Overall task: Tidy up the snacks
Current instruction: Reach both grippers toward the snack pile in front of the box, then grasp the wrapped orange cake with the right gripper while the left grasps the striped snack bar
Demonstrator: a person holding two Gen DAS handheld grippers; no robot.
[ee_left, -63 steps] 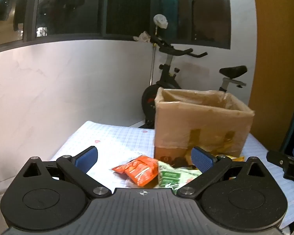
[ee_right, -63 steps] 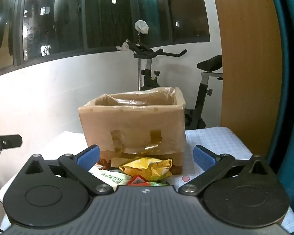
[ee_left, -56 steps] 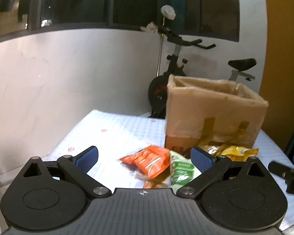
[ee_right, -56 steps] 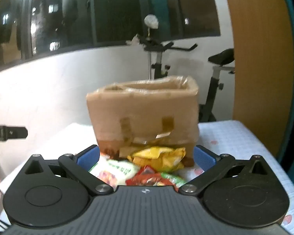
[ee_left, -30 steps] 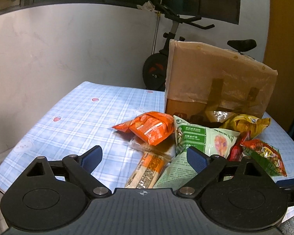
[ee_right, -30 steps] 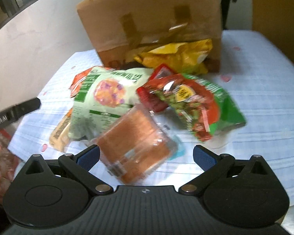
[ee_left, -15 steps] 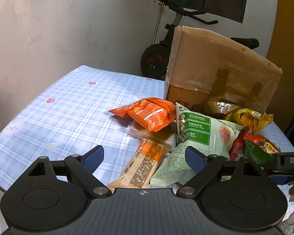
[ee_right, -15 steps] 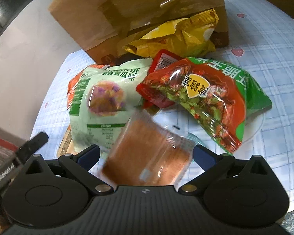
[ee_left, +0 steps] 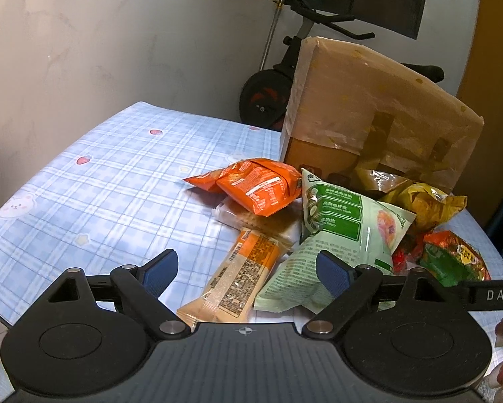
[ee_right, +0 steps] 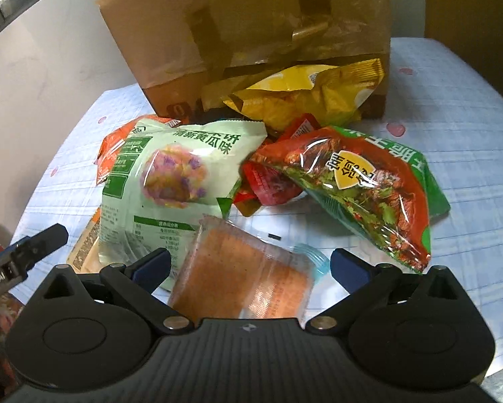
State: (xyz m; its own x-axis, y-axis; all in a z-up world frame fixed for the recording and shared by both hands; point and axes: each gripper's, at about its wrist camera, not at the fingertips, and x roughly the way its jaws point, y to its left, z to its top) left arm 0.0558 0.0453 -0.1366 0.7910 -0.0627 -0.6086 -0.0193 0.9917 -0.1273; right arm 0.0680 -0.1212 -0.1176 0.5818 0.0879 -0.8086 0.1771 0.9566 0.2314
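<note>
**K:** Left wrist view first: left gripper (ee_left: 244,271) jaws spread wide, gripping nothing. It hangs over the near edge of the table (ee_left: 110,181). Orange-label bar packet (ee_left: 239,280) lies between the fingers, not touched

**M:** rest of the snacks?

**K:** piled toward the far right corner, against the cardboard box (ee_left: 368,124). Orange bag (ee_left: 251,186) on top of a pale cracker pack (ee_left: 258,221), light green bag (ee_left: 342,235) beside it, yellow bag (ee_left: 422,201) at the box foot

**M:** right wrist view?

**K:** right gripper (ee_right: 249,267) also released, jaws apart. Clear-wrapped orange pack (ee_right: 244,275) sits between the fingers at the near edge; can't tell if the pads touch it. Red-green bag (ee_right: 358,184) to its right, light green bag left, yellow bag against the box
</note>
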